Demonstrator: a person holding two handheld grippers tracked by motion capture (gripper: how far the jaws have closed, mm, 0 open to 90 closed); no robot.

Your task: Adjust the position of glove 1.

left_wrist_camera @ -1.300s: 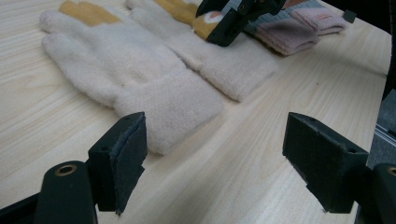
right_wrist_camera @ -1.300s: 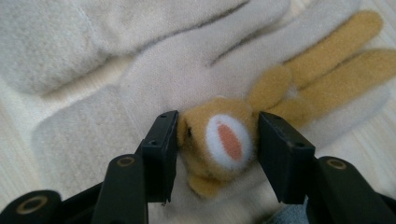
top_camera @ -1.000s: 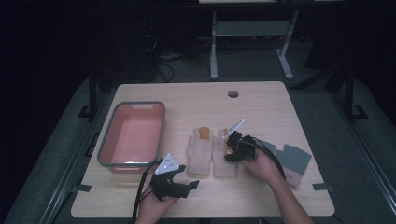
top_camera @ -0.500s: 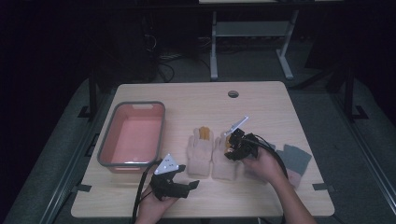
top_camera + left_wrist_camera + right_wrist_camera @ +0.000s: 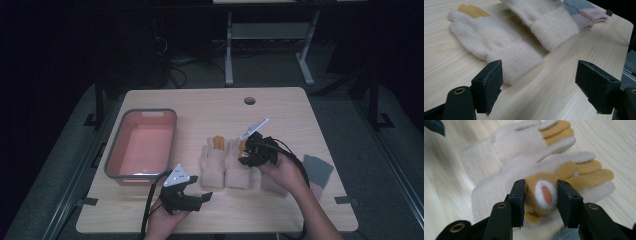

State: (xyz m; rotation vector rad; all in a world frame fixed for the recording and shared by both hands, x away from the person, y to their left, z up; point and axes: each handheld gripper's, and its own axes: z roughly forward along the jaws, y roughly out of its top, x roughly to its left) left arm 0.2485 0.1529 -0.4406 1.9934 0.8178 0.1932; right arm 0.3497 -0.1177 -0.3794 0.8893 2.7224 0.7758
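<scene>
Right now my right gripper [image 5: 541, 195] pinches the tan tuft on the right glove [image 5: 506, 182] at frame centre, jaws having just closed on it. Its cuff runs toward my left gripper [image 5: 539, 82], idle, wide, nearer the left glove [image 5: 486, 40].

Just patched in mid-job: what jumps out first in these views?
The right gripper has its jaws shut on a tan plush patch with a white-and-orange spot on the right cream glove, near the table's middle. The left cream glove lies flat beside it. The left gripper sits open at the near edge, and a pink tub with a grey rim stands at the left.
</scene>
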